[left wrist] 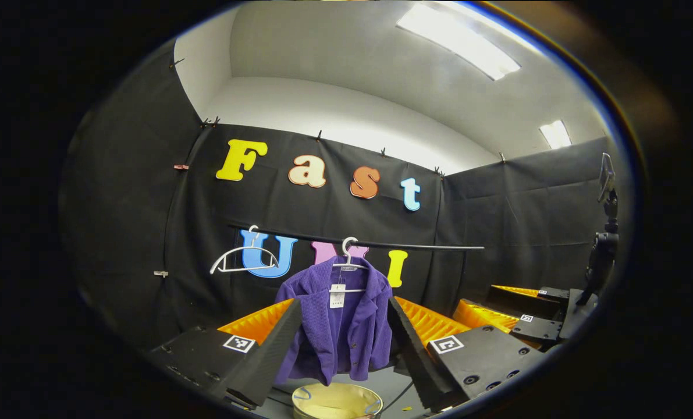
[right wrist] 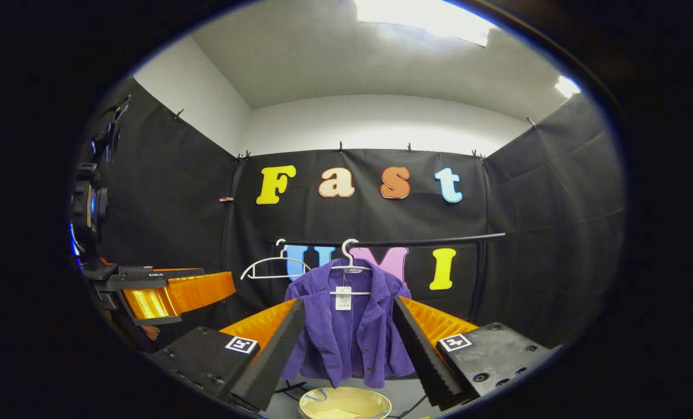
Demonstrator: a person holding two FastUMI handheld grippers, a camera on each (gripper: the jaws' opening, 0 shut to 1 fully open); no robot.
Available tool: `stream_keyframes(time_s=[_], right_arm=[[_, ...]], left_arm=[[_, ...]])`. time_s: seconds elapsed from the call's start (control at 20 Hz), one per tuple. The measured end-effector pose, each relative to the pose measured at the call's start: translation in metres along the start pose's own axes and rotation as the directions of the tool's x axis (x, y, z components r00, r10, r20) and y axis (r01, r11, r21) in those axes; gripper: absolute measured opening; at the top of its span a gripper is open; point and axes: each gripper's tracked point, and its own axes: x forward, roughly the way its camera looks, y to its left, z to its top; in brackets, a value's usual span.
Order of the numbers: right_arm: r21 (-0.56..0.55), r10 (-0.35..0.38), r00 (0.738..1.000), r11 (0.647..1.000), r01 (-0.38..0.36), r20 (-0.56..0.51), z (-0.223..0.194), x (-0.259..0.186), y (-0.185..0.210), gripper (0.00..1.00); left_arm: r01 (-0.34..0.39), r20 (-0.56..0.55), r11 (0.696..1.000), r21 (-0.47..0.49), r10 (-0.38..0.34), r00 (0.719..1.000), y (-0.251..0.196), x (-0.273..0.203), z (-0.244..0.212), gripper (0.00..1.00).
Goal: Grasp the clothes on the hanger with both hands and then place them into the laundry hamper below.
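Note:
A purple corduroy jacket [left wrist: 337, 326] hangs on a white hanger [left wrist: 349, 256] from a black rail [left wrist: 416, 245], with a white tag at its collar. Straight below stands the pale yellow laundry hamper [left wrist: 336, 400]. My left gripper [left wrist: 341, 343] is open, its black fingers framing the jacket from a distance without touching it. The right gripper view shows the same jacket [right wrist: 349, 331], hanger [right wrist: 351, 259] and hamper [right wrist: 344, 402]; my right gripper [right wrist: 349, 343] is open too, well short of the cloth. The right gripper [left wrist: 515, 314] also appears at the right of the left gripper view.
An empty white hanger [left wrist: 244, 259] hangs on the rail to the jacket's left. The left gripper's orange and black body [right wrist: 160, 294] shows at the left of the right gripper view. A black stand with a device [left wrist: 605, 233] rises at the right.

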Motion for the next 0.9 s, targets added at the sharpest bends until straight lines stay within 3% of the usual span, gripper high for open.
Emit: stream_keyframes(time_s=[0.9], right_arm=[[0.010,-0.087,0.995,0.996,0.087,-0.042,-0.024,0.000,0.018,0.97]], left_arm=[[0.076,-0.047,0.997,-0.006,-0.076,0.996,0.027,0.008,-0.020,0.93]])
